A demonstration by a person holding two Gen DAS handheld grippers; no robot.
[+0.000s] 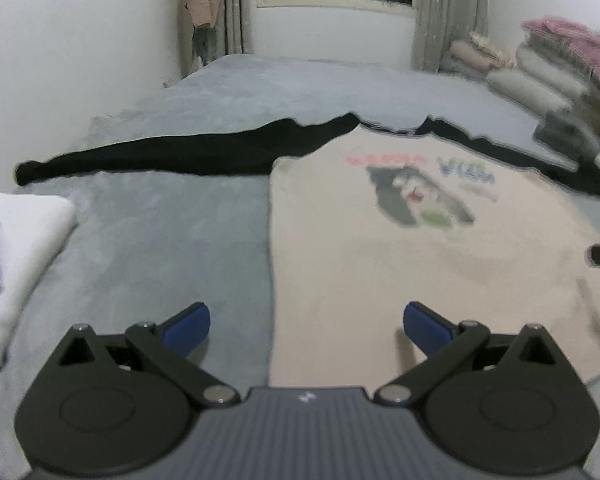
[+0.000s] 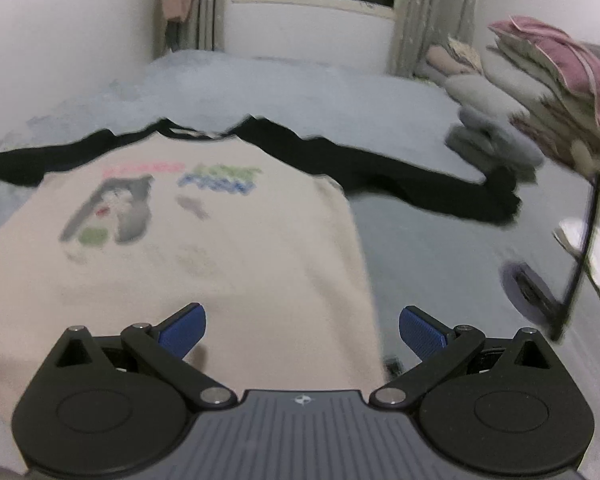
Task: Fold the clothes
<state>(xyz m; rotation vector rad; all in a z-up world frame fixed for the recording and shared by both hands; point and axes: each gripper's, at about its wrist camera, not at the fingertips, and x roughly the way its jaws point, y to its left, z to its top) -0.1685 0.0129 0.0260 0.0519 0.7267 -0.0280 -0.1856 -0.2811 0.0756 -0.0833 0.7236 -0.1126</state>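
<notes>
While lying spread flat on the grey-blue bed (image 1: 188, 240), showing a cream raglan shirt (image 1: 400, 264) with black sleeves (image 1: 152, 156) stretched out left and right, print side up. Hovering at its near hem, left gripper (image 1: 306, 326) and right gripper (image 2: 302, 330), both with blue fingers (image 2: 182, 330) wide apart, gripping nothing. Sitting at far right, stacked bedding (image 2: 540, 76); at near left, folded white cloth (image 1: 24, 248). Showing no containers.

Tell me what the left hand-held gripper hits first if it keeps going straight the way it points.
Probably the cream shirt: the open left hand-held gripper straddles its side edge, low over the bed. Further along lies its black sleeve. Depth is uncertain.
</notes>
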